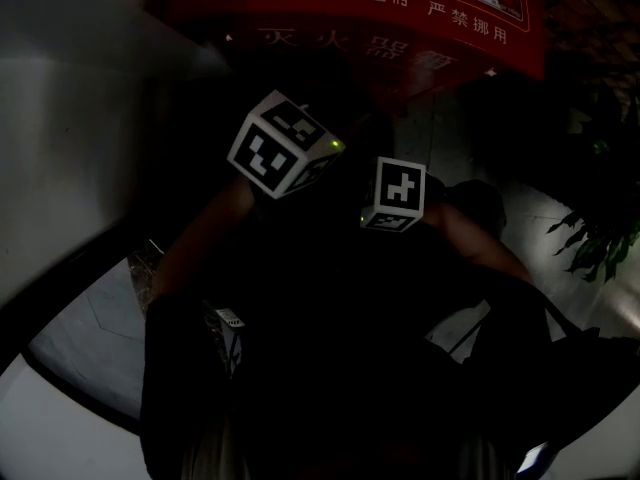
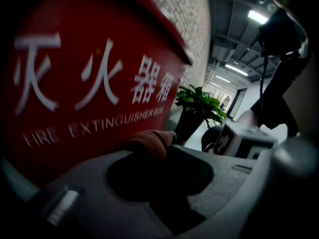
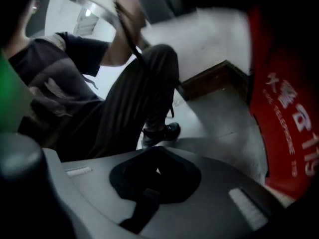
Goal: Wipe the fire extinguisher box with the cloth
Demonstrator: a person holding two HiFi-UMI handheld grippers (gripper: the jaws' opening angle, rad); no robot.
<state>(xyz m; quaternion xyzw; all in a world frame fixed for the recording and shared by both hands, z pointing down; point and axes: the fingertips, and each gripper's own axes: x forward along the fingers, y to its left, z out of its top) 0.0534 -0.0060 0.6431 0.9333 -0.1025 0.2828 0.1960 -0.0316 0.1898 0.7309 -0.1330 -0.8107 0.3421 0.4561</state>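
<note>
Cloth: we see a soft, bunched, reddish-brown cloth (image 2: 149, 142) pinched in the closed jaws of the left hand-held gripper (image 2: 162, 151).
Box: the glossy red fire extinguisher box (image 2: 89, 83), white-lettered, stands just ahead of it.
Right hand-held gripper (image 3: 157, 156): jaws together, empty; box on its right.
Views: only the left gripper view shows the cloth; the head view is too dark.
</note>
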